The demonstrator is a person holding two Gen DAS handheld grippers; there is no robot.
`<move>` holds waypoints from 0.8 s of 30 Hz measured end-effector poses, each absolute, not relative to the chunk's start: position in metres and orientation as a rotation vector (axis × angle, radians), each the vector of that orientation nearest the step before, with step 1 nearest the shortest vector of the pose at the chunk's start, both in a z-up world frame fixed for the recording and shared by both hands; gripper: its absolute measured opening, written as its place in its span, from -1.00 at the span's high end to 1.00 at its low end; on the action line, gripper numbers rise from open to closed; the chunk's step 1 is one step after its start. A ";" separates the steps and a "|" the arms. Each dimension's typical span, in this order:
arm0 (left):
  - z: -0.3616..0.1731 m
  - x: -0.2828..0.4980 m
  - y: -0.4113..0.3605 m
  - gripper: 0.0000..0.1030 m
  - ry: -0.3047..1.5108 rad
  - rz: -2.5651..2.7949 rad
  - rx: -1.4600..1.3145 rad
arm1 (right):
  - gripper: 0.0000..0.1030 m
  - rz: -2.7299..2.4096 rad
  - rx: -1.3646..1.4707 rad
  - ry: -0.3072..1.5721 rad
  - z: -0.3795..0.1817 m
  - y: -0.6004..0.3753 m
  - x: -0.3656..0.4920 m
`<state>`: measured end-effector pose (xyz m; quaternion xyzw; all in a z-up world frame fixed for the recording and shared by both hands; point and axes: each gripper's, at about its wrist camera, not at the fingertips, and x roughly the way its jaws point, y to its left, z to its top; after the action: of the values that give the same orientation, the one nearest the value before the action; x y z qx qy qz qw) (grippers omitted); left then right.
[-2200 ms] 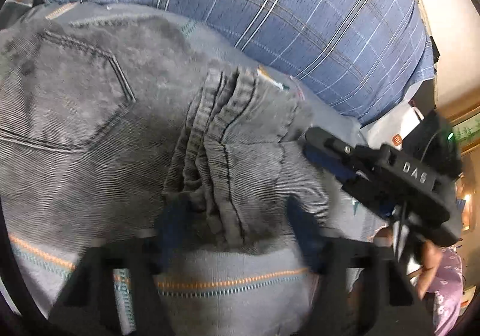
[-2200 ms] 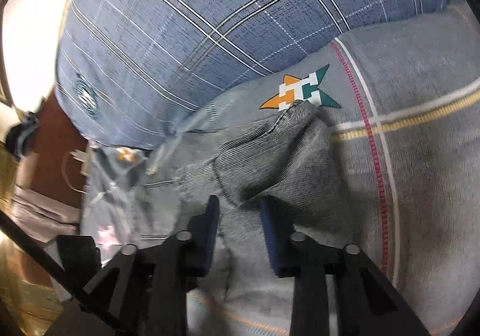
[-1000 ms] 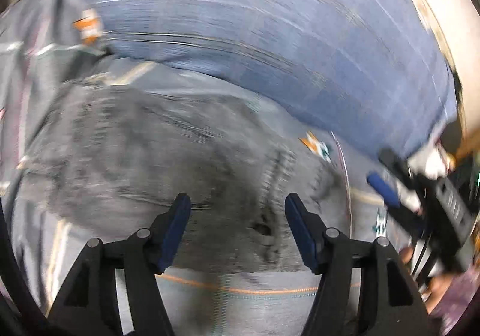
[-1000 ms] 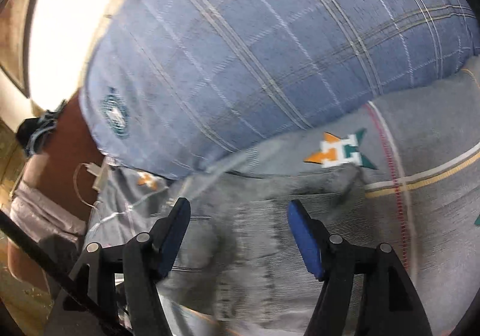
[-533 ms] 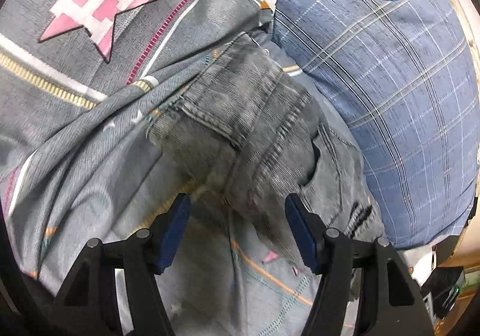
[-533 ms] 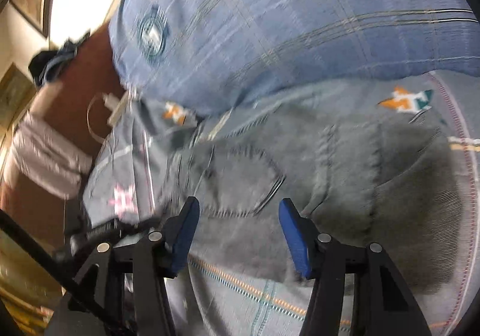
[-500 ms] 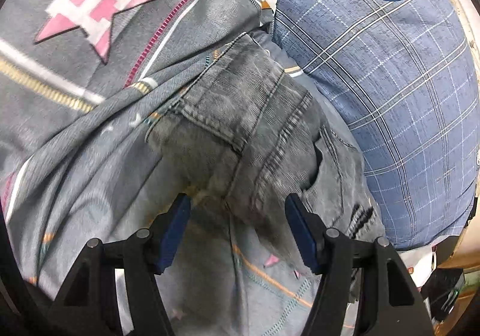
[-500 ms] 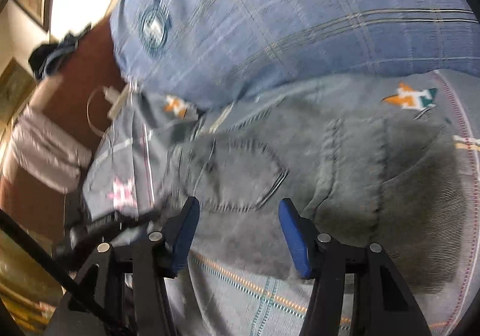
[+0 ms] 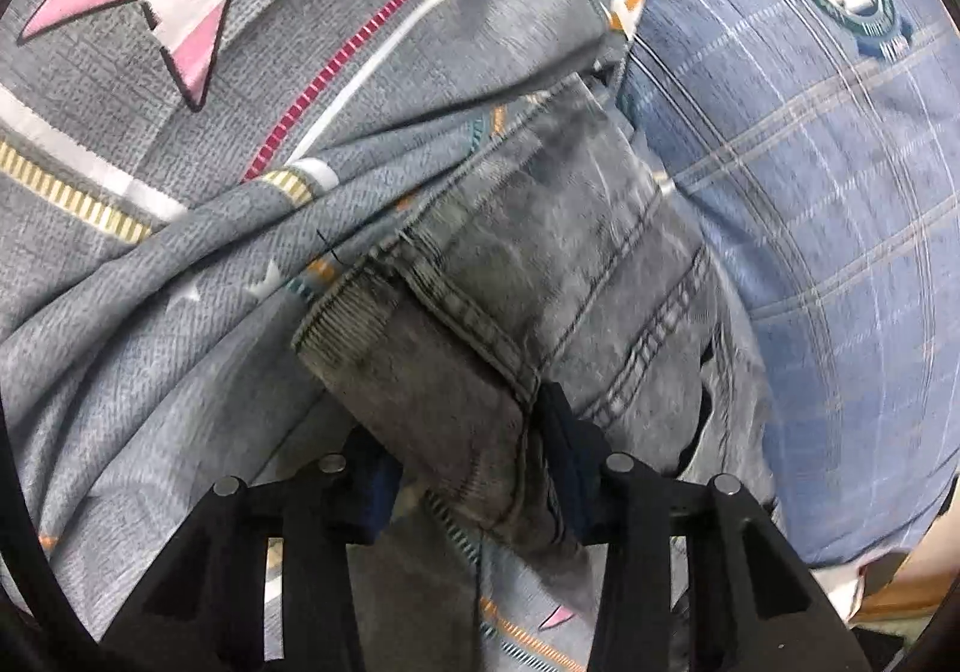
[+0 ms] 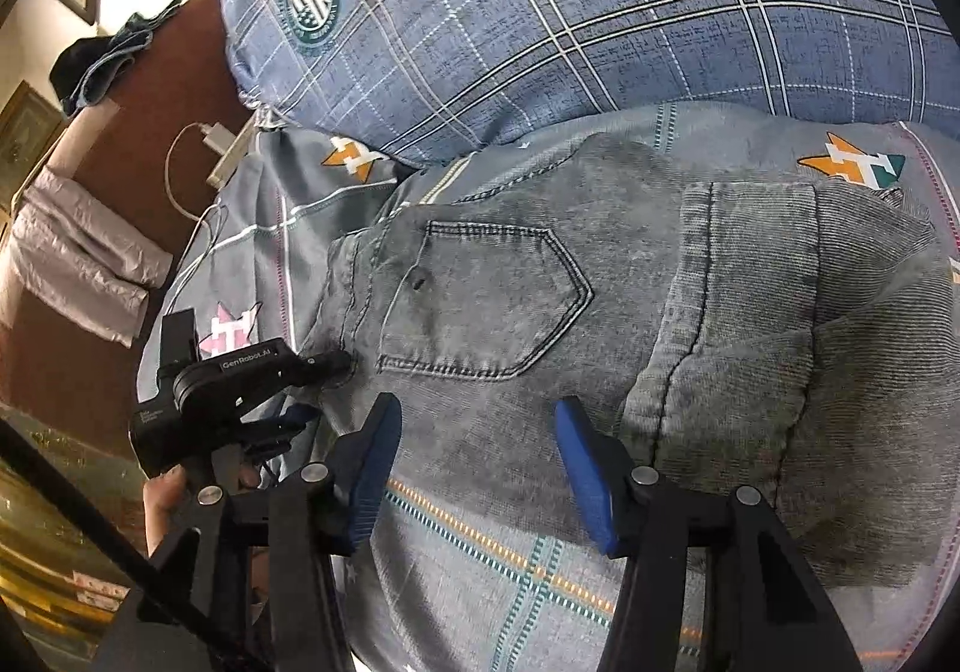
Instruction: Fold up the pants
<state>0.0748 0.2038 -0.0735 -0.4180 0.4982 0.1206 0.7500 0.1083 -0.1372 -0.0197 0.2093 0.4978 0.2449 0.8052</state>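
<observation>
The left tool (image 9: pixel 465 468) is angled steeply down and its jaws are closing, with a thick folded edge of the grey jeans (image 9: pixel 540 300) sitting right between the dark blue pads (image 9: pixel 561 444). The cloth fills the whole gap, and both pads look like they're already touching it. From the right wrist view you can see that same tool from the side, black body, nose buried in the denim, with the person's hand (image 10: pixel 165 498) wrapped round its handle below. The right tool (image 10: pixel 477 468) tilts down too, not as steeply. Its jaws stand apart, blue pads (image 10: pixel 585 468) hovering over the near edge of the jeans, gripping nothing.
</observation>
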 end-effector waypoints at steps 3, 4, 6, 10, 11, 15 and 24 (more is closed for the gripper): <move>-0.079 0.084 0.211 0.28 1.068 0.263 -0.958 | -0.10 0.535 0.499 1.143 -0.035 -0.123 0.127; -0.078 0.085 0.211 0.38 1.065 0.263 -0.941 | -0.02 0.538 0.501 1.162 -0.040 -0.117 0.132; -0.072 0.081 0.206 0.63 1.047 0.255 -0.903 | 0.13 0.547 0.505 1.182 -0.050 -0.102 0.141; -0.022 0.077 0.172 0.72 0.934 0.273 -0.634 | 0.56 0.580 0.467 1.179 -0.061 -0.085 0.138; -0.010 0.078 0.160 0.72 0.904 0.264 -0.572 | 0.59 0.589 0.440 1.186 -0.063 -0.082 0.136; 0.014 0.076 0.131 0.74 0.830 0.204 -0.431 | 0.61 0.602 0.420 1.208 -0.071 -0.076 0.135; 0.064 0.065 0.055 0.77 0.722 0.019 -0.106 | 0.63 0.582 0.646 1.195 -0.040 -0.145 0.132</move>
<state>0.0646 0.0547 0.0641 -0.0519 0.3532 0.0091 0.9340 0.1323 -0.1453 -0.0397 0.2946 0.5446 0.2652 0.7391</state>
